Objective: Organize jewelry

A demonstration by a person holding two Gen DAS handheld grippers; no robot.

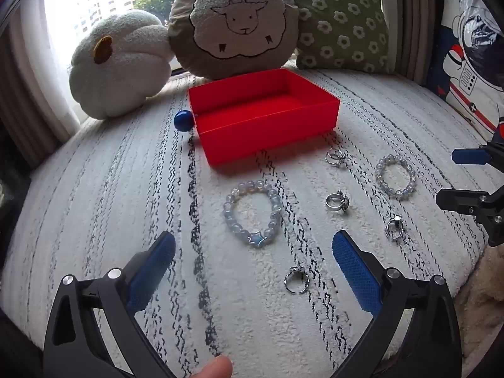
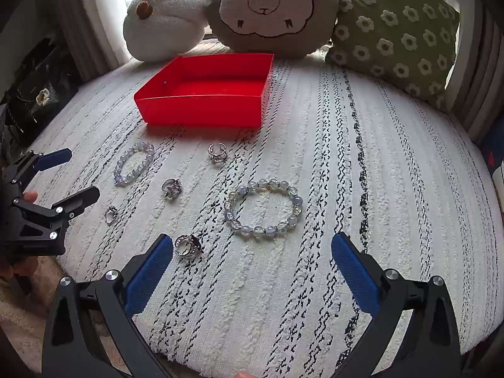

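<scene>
Left hand-held gripper (image 1: 253, 256): jaws wide apart, empty, above star bracelet (image 1: 252, 212). Right hand-held gripper (image 2: 252, 256): likewise spread, holding nothing, near clear-bead bracelet (image 2: 264, 208). Four rings lay scattered on white rug (image 2: 330, 157). Red tray (image 2: 204, 94) sat behind, empty.

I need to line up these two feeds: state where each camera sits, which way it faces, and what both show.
Left wrist: sits on the left gripper, angled down at the star bracelet; its open fingers and a fingertip show.
Right wrist: sits on the right gripper, angled down at the beaded bracelet; its open fingers show.
Shared: red tray, both bracelets, rings, sheep cushion, each other's gripper.
</scene>
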